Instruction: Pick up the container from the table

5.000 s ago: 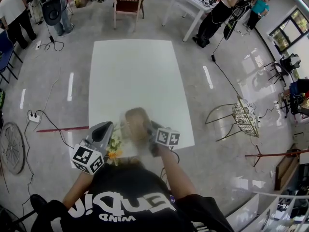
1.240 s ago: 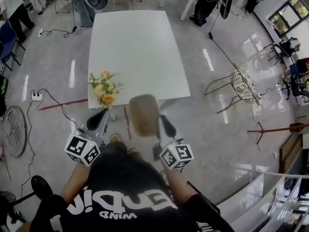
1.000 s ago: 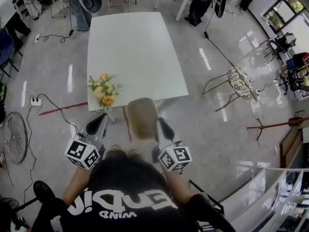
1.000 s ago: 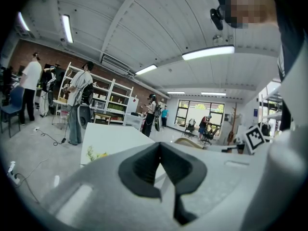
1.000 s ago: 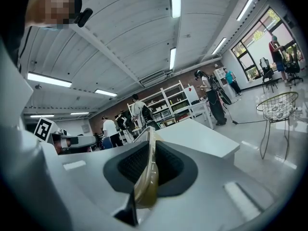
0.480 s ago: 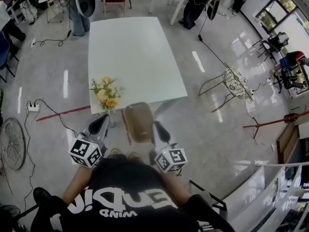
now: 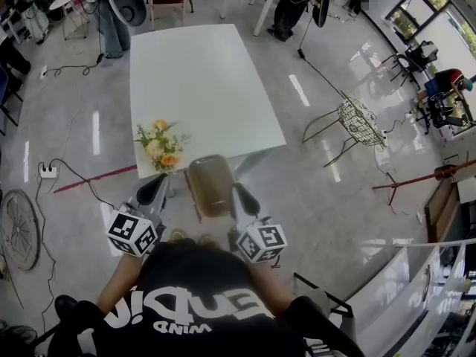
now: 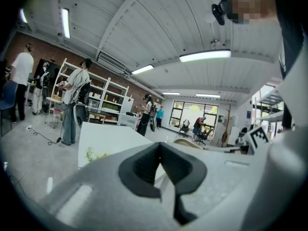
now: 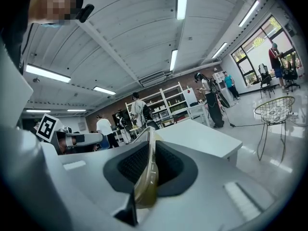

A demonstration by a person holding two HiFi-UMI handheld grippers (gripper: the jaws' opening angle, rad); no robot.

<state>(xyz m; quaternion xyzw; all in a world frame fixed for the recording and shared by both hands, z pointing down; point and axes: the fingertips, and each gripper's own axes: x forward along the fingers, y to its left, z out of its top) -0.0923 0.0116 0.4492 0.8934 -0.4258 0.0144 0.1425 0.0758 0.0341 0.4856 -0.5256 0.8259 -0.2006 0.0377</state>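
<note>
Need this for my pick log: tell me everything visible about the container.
The container is a tan, translucent, plastic-looking tub, a rounded rectangle from above. It is off the white table, held level over the floor just past the table's near edge. The right gripper pinches its thin rim; nothing else touches it.

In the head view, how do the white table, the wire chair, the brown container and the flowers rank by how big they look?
1. white table
2. wire chair
3. brown container and flowers: these look about alike. The container is held up nearer the camera, so I won't rank one above the other.
</note>
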